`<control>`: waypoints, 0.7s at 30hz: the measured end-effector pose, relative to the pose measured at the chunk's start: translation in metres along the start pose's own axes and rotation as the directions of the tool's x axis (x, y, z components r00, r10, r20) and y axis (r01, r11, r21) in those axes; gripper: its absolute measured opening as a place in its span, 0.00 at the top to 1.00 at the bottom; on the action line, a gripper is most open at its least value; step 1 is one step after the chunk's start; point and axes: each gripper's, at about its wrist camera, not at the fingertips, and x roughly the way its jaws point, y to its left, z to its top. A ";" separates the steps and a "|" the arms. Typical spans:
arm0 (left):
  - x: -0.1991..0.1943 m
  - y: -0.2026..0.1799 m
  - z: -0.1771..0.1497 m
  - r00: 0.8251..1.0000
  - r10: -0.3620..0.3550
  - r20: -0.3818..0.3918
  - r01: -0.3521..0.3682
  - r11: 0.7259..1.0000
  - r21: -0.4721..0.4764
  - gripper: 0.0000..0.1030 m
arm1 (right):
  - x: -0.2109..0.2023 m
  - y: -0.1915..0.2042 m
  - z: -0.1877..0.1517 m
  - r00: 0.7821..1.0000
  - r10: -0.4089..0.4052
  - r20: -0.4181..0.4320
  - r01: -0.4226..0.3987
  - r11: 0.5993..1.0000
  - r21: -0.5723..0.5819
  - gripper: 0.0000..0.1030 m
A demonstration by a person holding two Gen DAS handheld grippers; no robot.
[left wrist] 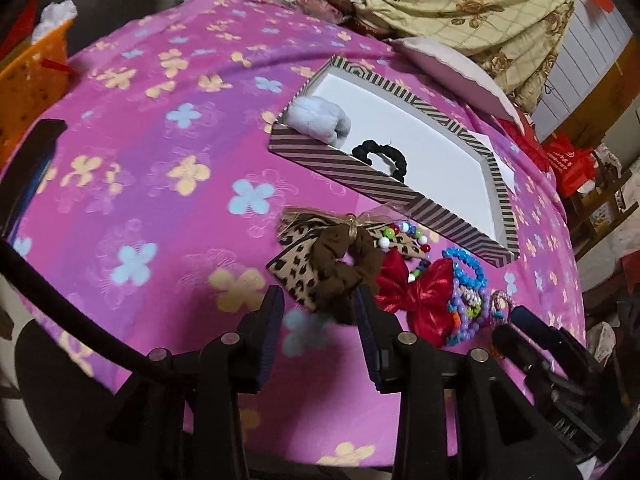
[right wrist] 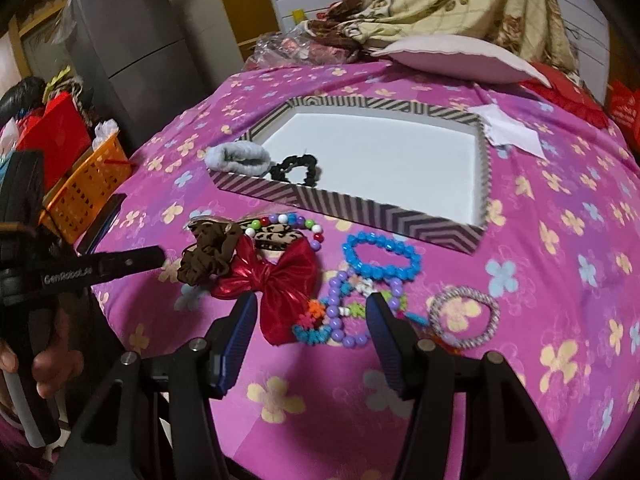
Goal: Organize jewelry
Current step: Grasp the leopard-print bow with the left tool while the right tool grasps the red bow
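A striped box [left wrist: 394, 194] [right wrist: 344, 202] with a white inside lies on the pink flowered bedspread. It holds a black scrunchie [left wrist: 382, 158] [right wrist: 296, 170], and a pale blue scrunchie [left wrist: 320, 120] [right wrist: 240, 158] rests on its corner. In front lie a brown scrunchie with leopard bow [left wrist: 340, 268] [right wrist: 210, 254], a red bow [left wrist: 420, 292] [right wrist: 280, 280], a multicolour bead bracelet [right wrist: 286, 222], a blue bead bracelet [left wrist: 468, 266] [right wrist: 380, 256], a purple bead bracelet [right wrist: 352, 312] and a silver coil tie [right wrist: 464, 318]. My left gripper [left wrist: 320, 304] is open just before the brown scrunchie. My right gripper [right wrist: 310, 314] is open around the purple bracelet.
An orange basket [right wrist: 86, 188] stands off the bed's left edge beside a grey cabinet [right wrist: 132, 48]. A pink pillow [right wrist: 456, 58] and a folded quilt [right wrist: 460, 0] lie at the far end. A white paper [right wrist: 508, 130] lies right of the box.
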 end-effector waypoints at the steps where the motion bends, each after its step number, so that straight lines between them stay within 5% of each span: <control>1: 0.005 -0.001 0.004 1.000 0.000 -0.005 0.000 1.000 -0.007 0.44 | 0.004 0.002 0.002 1.000 0.004 -0.006 -0.005 1.000 -0.009 0.43; 15: 0.046 -0.001 0.026 0.997 0.010 -0.082 -0.012 1.000 -0.025 0.44 | 0.064 0.028 0.014 0.992 0.029 -0.126 -0.055 0.977 -0.204 0.43; 21: 0.053 0.001 0.030 0.995 0.005 -0.098 -0.008 0.999 -0.035 0.44 | 0.062 0.041 0.020 0.986 0.047 -0.159 -0.107 0.912 -0.396 0.43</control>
